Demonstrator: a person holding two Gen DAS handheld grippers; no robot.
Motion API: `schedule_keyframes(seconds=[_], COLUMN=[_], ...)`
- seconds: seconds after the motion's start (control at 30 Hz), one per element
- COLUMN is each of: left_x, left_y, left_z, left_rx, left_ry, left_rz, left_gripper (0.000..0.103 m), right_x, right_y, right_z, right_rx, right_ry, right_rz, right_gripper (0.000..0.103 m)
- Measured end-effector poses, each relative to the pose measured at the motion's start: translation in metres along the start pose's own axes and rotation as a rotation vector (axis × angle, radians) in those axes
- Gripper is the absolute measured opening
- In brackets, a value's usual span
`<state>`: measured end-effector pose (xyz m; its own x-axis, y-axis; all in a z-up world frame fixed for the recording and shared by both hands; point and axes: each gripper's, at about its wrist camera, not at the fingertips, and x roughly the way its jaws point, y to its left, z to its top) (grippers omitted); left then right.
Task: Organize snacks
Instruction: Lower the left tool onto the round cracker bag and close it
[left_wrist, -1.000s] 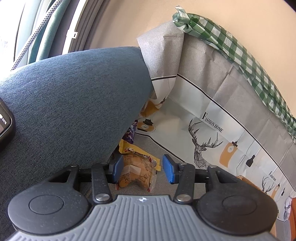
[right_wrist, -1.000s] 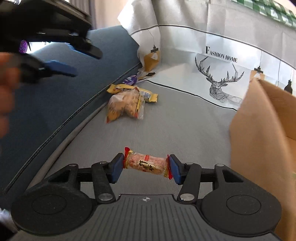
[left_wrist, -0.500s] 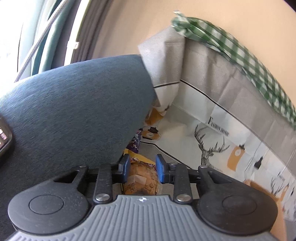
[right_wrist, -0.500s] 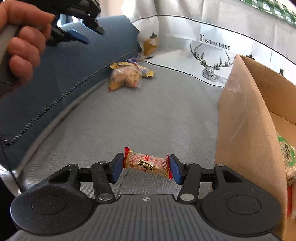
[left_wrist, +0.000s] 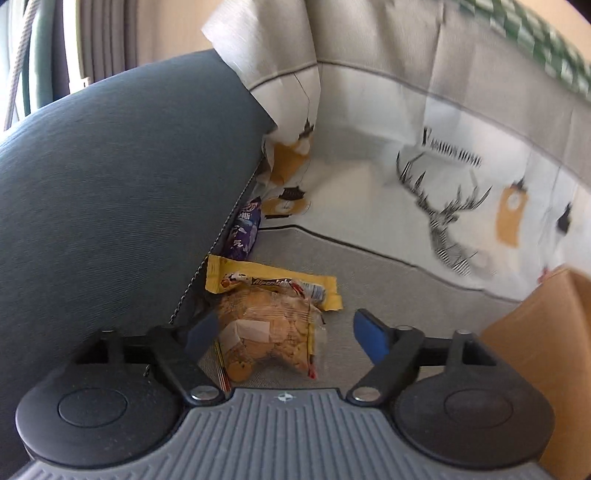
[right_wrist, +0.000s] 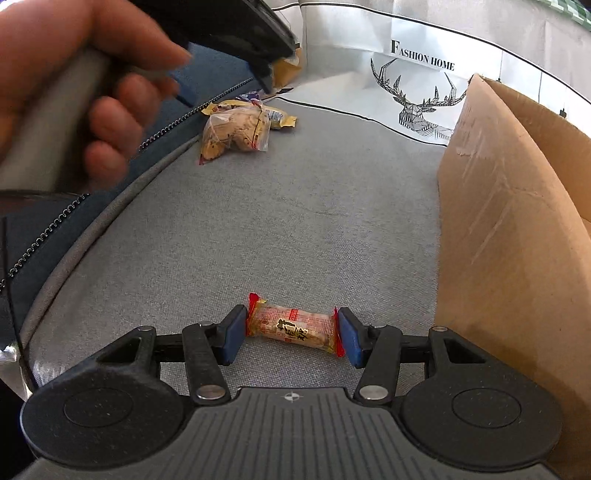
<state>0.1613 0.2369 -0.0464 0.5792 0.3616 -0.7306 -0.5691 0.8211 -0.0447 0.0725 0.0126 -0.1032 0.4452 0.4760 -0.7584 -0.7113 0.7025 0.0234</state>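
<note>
My left gripper (left_wrist: 286, 332) is open wide above a clear bag of biscuits (left_wrist: 269, 332) that lies on the grey sofa seat; the bag sits between the jaws but is not held. A yellow snack bar (left_wrist: 273, 282) and a purple packet (left_wrist: 245, 229) lie just beyond it by the blue cushion. My right gripper (right_wrist: 291, 334) is shut on a small red-ended wrapped rice cracker (right_wrist: 293, 328), held over the seat beside the cardboard box (right_wrist: 509, 206). The biscuit bag also shows in the right wrist view (right_wrist: 232, 133).
A blue cushion (left_wrist: 110, 192) rises on the left. A deer-print cloth (left_wrist: 443, 192) covers the sofa back. The box corner (left_wrist: 546, 332) stands at the right. The hand holding the left gripper (right_wrist: 85, 85) fills the upper left of the right wrist view.
My left gripper's jaws narrowed half a second ago and have now opened wide, and it has swung right over the biscuit bag. My right gripper has carried the cracker back beside the box.
</note>
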Motion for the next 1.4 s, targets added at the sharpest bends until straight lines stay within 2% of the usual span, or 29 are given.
schedule_keyframes(seconds=[0.17,0.23,0.43,0.47,0.53,0.57,0.63,0.67,0.7,0.73,0.8,0.97,1.07,1.17,1.3,1.4], left_x=[0.031,0.037,0.049,0.051,0.053,0.053,0.05,0.046,0.042,0.038,0.027,0.007,-0.014,-0.041,-0.067,-0.075], left_y=[-0.016,-0.02,-0.029,-0.029,-0.029,-0.027,-0.024,-0.023,-0.022,-0.021,-0.024,-0.022,-0.014,-0.001,0.027,0.038], left_z=[-0.002,-0.003,-0.005,-0.006,-0.007,-0.007,-0.007,-0.007,-0.006,-0.006,-0.007,-0.012,-0.013,-0.017,-0.029,-0.038], left_rx=[0.066,0.081,0.127,0.135,0.157,0.163,0.162,0.163,0.16,0.16,0.19,0.208,0.191,0.127,-0.063,-0.142], left_ry=[0.047,0.044,0.03,0.03,0.026,0.025,0.019,0.009,0.0,-0.012,-0.038,-0.047,-0.073,-0.088,-0.01,0.076], left_rz=[0.056,0.078,0.132,0.142,0.178,0.181,0.174,0.178,0.177,0.166,0.153,0.106,0.057,-0.043,-0.283,-0.453], left_gripper=[0.09,0.093,0.092,0.09,0.078,0.078,0.068,0.067,0.061,0.044,0.038,0.032,0.027,0.027,0.027,0.027], right_x=[0.001,0.001,0.002,0.001,0.001,0.001,0.001,0.0,0.0,0.0,-0.001,-0.003,-0.006,-0.009,-0.017,-0.022], right_y=[-0.002,-0.002,-0.004,-0.003,-0.003,-0.004,-0.004,-0.003,-0.003,-0.003,-0.003,0.001,0.001,0.001,0.002,0.002], right_z=[0.001,0.002,0.002,0.002,0.001,0.001,0.001,0.001,0.001,0.001,0.001,0.0,-0.002,-0.002,-0.003,-0.004], right_rx=[0.007,0.007,0.004,0.002,0.002,0.001,0.0,-0.001,-0.002,-0.002,-0.004,-0.017,-0.026,-0.031,-0.036,-0.031], right_ry=[0.005,0.007,0.008,0.007,0.006,0.006,0.006,0.005,0.004,0.003,0.002,-0.011,-0.022,-0.038,-0.061,-0.065], right_rz=[0.011,0.014,0.02,0.02,0.019,0.019,0.019,0.019,0.018,0.019,0.021,0.029,0.032,0.039,0.055,0.073], right_gripper=[0.055,0.055,0.056,0.056,0.056,0.056,0.056,0.056,0.056,0.056,0.056,0.055,0.055,0.055,0.055,0.055])
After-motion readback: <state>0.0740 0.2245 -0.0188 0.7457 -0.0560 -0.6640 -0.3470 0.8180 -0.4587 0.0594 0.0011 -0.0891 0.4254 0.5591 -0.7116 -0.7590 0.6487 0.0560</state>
